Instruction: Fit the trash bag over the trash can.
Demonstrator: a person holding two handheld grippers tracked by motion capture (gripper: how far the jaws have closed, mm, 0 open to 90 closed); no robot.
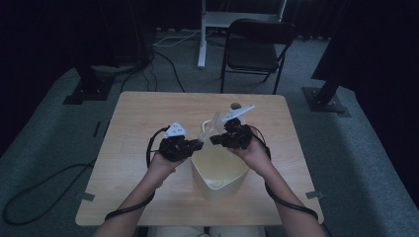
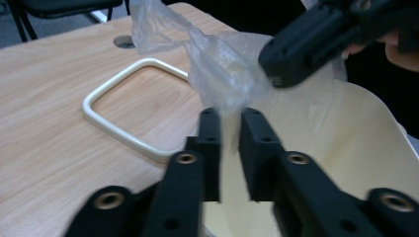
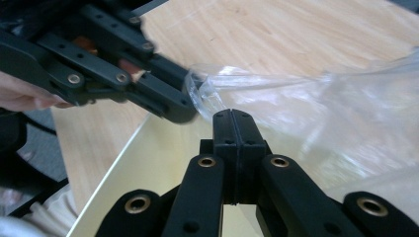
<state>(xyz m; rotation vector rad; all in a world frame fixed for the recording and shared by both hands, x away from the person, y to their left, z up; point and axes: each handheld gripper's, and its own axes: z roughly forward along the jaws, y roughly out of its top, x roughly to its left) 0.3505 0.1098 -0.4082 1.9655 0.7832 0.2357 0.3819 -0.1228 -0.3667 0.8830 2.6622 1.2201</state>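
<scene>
A clear plastic bag [image 1: 211, 124] is held up between my two grippers, above the far rim of a cream bin [image 1: 200, 175]. My left gripper [image 1: 184, 146] grips the bag's left edge; in its own view, film [image 2: 222, 74] is bunched between its nearly closed jaws [image 2: 230, 121]. To the right, my right gripper [image 1: 228, 137] has its jaws pressed fully together [image 3: 232, 118] on the bag's film [image 3: 306, 113]. The bin's open inside [image 2: 360, 148] lies right under both grippers. In the right gripper view the left gripper [image 3: 187, 104] pinches the bag's corner.
A cream rounded-rectangular ring [image 2: 129, 138] lies flat on the wooden table [image 1: 138, 118] beyond the bin. A small grey round spot [image 1: 236, 105] sits near the table's far edge. A black folding chair [image 1: 254, 47] stands behind the table.
</scene>
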